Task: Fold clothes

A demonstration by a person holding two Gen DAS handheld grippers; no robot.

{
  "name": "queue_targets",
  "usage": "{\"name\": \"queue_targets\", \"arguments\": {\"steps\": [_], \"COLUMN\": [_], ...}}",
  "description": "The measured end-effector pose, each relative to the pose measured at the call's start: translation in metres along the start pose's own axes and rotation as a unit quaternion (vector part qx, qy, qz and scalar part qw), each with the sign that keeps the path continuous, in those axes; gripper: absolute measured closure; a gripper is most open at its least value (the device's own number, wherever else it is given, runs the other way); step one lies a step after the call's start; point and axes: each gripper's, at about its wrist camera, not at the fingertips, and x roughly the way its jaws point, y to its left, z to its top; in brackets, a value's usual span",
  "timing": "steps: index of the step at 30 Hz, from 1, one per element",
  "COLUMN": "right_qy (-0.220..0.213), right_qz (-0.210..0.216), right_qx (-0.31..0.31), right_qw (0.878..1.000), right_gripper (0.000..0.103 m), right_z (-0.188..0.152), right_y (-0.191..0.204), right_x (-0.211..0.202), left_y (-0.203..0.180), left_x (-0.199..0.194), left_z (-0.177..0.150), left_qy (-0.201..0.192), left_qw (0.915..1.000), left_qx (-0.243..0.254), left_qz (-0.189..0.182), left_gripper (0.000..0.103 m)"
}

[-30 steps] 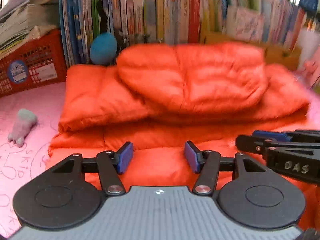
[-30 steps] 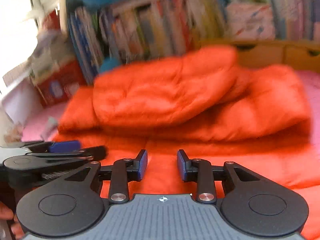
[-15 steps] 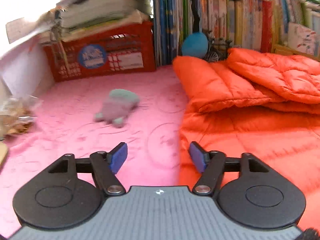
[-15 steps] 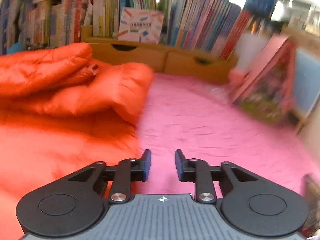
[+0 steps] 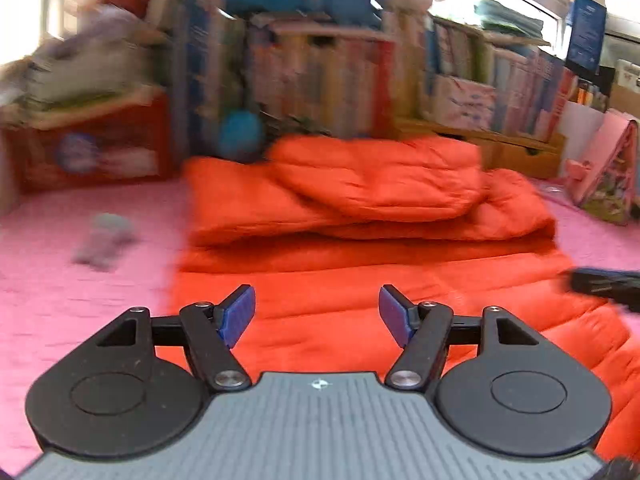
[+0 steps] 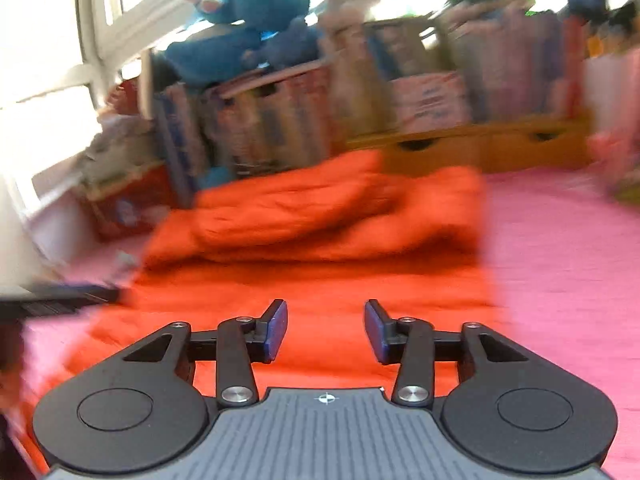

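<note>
I'm looking low and forward along each gripper's fingers. My left wrist camera is sitting near the orange puffer jacket (image 5: pixel 360 216), facing the bookshelf (image 5: pixel 328 80). My right wrist camera is facing the same jacket (image 6: pixel 320 216) and shelf (image 6: pixel 280 120) from further right, both views sharing them.

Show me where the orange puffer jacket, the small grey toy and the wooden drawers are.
orange puffer jacket (image 5: pixel 360 280), left wrist view, flat lower panel.
small grey toy (image 5: pixel 105 236), left wrist view, its blurred body on the pink mat.
wooden drawers (image 6: pixel 480 150), right wrist view, drawer front.
</note>
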Motion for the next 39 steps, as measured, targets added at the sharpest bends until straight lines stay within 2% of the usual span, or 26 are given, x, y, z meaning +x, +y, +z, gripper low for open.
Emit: {"name": "queue_targets", "arguments": {"steps": [1,2,3,6,8,9,13,17,19,20,22,23,24,25,27,29,31,33,35,37,39], "right_qy": [0.014,0.028,0.044,0.074,0.075,0.075,0.069,0.054,0.05,0.047,0.04,0.038,0.036,0.028,0.007,-0.002,-0.012,-0.021,-0.027,-0.025,-0.019], "right_qz": [0.012,0.022,0.023,-0.001,-0.004,-0.005,-0.028,-0.071,-0.081,-0.097,-0.164,-0.197,-0.219,-0.228,-0.196,-0.15,-0.103,-0.056,0.008,0.058,0.078], "right_qx": [0.005,0.01,0.011,0.004,0.024,0.034,0.051,0.056,0.067,0.063,0.026,0.007,-0.009,-0.031,-0.083,-0.144,-0.203,-0.26,-0.315,-0.357,-0.387], "right_qw": [1.0,0.999,0.999,0.997,0.997,0.997,0.996,0.994,0.993,0.992,0.985,0.98,0.975,0.973,0.977,0.978,0.974,0.964,0.949,0.932,0.918], "right_gripper": [0.072,0.074,0.075,0.084,0.101,0.103,0.103,0.103,0.103,0.103,0.102,0.093,0.087,0.083,0.079,0.057,0.045,0.035,0.027,0.023,0.023], "right_z": [0.004,0.007,0.007,-0.001,-0.002,-0.002,-0.002,-0.01,-0.011,-0.012,-0.014,-0.017,-0.019,-0.024,-0.039,-0.055,-0.072,-0.085,-0.099,-0.113,-0.124], "right_y": [0.01,0.019,0.027,0.037,0.022,0.015,-0.012,-0.04,-0.055,-0.059,-0.06,-0.062,-0.064,-0.064,-0.06,-0.038,-0.016,0.012,0.044,0.071,0.093], "right_x": [0.016,0.032,0.046,0.078,0.076,0.075,0.064,0.051,0.042,0.037,0.026,0.019,0.01,-0.001,-0.031,-0.06,-0.089,-0.112,-0.127,-0.129,-0.121], "left_y": [-0.006,-0.013,-0.017,-0.013,-0.004,0.002,0.035,0.072,0.085,0.092,0.105,0.111,0.118,0.122,0.128,0.128,0.121,0.112,0.105,0.1,0.095], "left_x": [0.014,0.029,0.041,0.055,0.055,0.055,0.052,0.039,0.028,0.022,0.01,0.004,-0.002,-0.011,-0.038,-0.059,-0.073,-0.081,-0.083,-0.081,-0.082], "left_z": [0.001,0.003,0.002,-0.005,-0.006,-0.007,-0.013,-0.023,-0.029,-0.033,-0.039,-0.043,-0.046,-0.05,-0.061,-0.067,-0.071,-0.073,-0.074,-0.074,-0.076], "left_qy": [0.016,0.032,0.046,0.04,0.038,0.037,0.028,0.026,0.024,0.023,0.02,0.019,0.018,0.01,-0.017,-0.032,-0.038,-0.042,-0.045,-0.043,-0.042], "left_qw": [0.9999,0.9994,0.9989,0.999,0.9983,0.9977,0.9955,0.991,0.9863,0.9835,0.9769,0.9732,0.9692,0.97,0.9795,0.9868,0.9904,0.9919,0.9919,0.9923,0.9925], "left_qx": [-0.003,-0.006,-0.006,0.004,0.012,0.017,0.007,-0.026,-0.017,-0.013,-0.004,0.001,0.005,0.008,0.011,0.019,0.03,0.041,0.047,0.051,0.056], "left_qz": [-0.005,-0.011,-0.008,0.022,0.041,0.054,0.09,0.129,0.162,0.179,0.212,0.229,0.246,0.243,0.2,0.157,0.129,0.113,0.109,0.104,0.1], "left_gripper": [0.04,0.045,0.045,0.042,0.042,0.041,0.039,0.026,0.026,0.026,0.03,0.038,0.04,0.04,0.04,0.038,0.037,0.035,0.034,0.034,0.034]}}
